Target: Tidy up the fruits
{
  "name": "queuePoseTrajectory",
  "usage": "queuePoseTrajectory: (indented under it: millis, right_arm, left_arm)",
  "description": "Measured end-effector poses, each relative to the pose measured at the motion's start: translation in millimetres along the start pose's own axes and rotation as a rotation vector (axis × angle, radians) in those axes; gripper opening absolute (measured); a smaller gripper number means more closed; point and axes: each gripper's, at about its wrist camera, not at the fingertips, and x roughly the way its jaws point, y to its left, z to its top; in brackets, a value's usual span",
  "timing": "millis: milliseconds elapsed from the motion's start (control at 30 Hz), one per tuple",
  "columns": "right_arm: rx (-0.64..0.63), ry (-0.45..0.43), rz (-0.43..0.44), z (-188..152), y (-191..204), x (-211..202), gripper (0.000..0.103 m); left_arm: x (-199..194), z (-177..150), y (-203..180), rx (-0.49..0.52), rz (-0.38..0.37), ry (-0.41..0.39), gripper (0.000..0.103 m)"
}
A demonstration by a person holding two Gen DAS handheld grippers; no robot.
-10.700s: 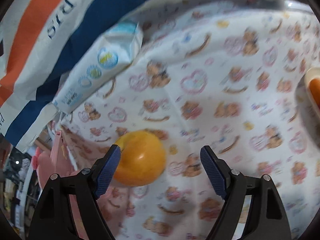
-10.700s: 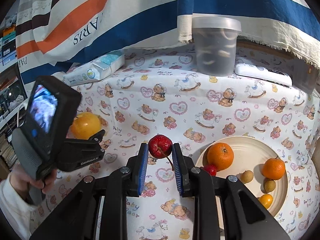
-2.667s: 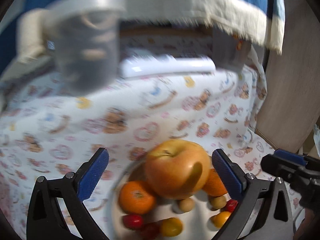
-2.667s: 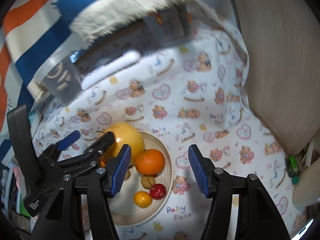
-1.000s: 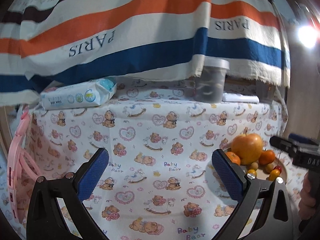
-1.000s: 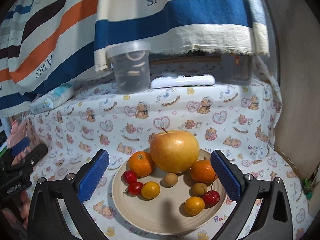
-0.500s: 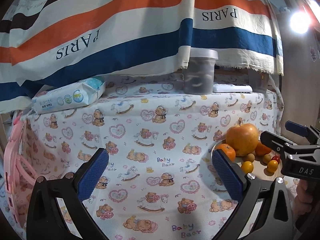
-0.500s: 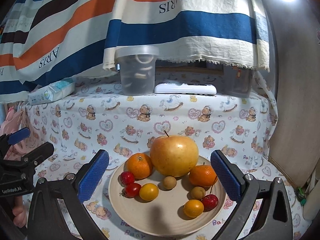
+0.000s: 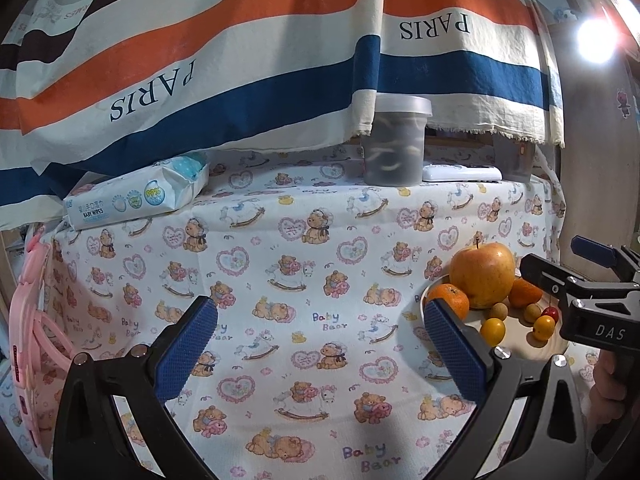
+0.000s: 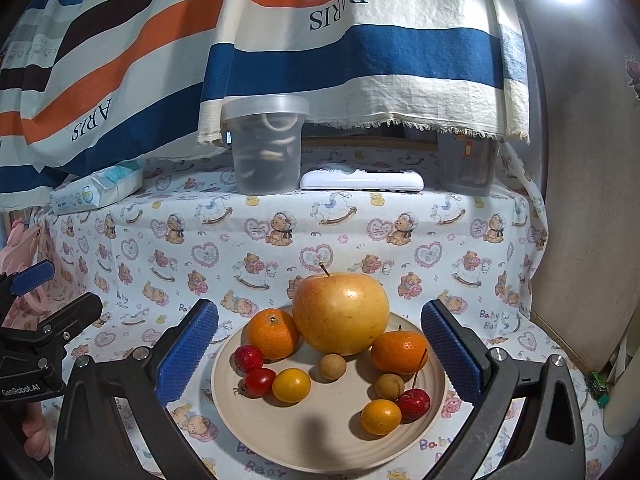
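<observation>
Both claws wide open, empty, above the counter.
Right claw (image 10: 319, 346) frames the plate (image 10: 320, 440): big apple (image 10: 340, 312) at its back between two oranges, small fruits in front. Left claw (image 9: 320, 346) hovers over bare bear-print cloth (image 9: 280, 264), plate off to its right.

Bare tablecloth (image 9: 280, 280) left of plate (image 10: 320, 440)

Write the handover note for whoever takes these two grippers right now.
Left gripper: jaws open, empty, above bare tablecloth.
Right gripper: jaws open, empty, facing the plate.
Plate holds the big apple, two oranges, and the small red, yellow and brown fruits.
Done: no loose fruit visible on the cloth.
Left: apparently nothing; check outside the views.
</observation>
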Motion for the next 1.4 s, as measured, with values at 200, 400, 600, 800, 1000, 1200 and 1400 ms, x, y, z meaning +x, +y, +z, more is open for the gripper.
queuePoseTrajectory:
  millis: [200,400,600,800,1000,1200,1400]
  right_arm:
    - [0.009,0.004,-0.007,0.2,-1.8,0.7,0.102]
    - [0.009,0.005,-0.007,0.4,-2.3,0.8,0.102]
    - [0.009,0.004,-0.007,0.5,-2.3,0.8,0.102]
    - [0.009,0.005,-0.007,0.4,-2.2,0.9,0.102]
    - [0.008,0.005,-0.007,0.4,-2.3,0.8,0.102]
    - [0.008,0.005,-0.007,0.3,-2.5,0.7,0.102]
    - [0.008,0.004,-0.008,0.4,-2.4,0.7,0.102]
  left_arm:
    - [1.7,-0.5,0.9,-0.001,0.026,0.007,0.103]
    - [3.0,-0.6,2.2,0.002,0.024,0.014,0.103]
    - [0.7,0.0,0.6,0.016,0.028,0.003,0.103]
    - [0.2,0.3,1.2,0.016,0.025,0.003,0.103]
    - [0.4,0.4,1.5,0.017,0.025,0.003,0.103]
    - [0.6,0.7,2.7,0.018,0.027,0.005,0.103]
    - [1.1,0.7,2.8,0.017,0.025,0.005,0.103]
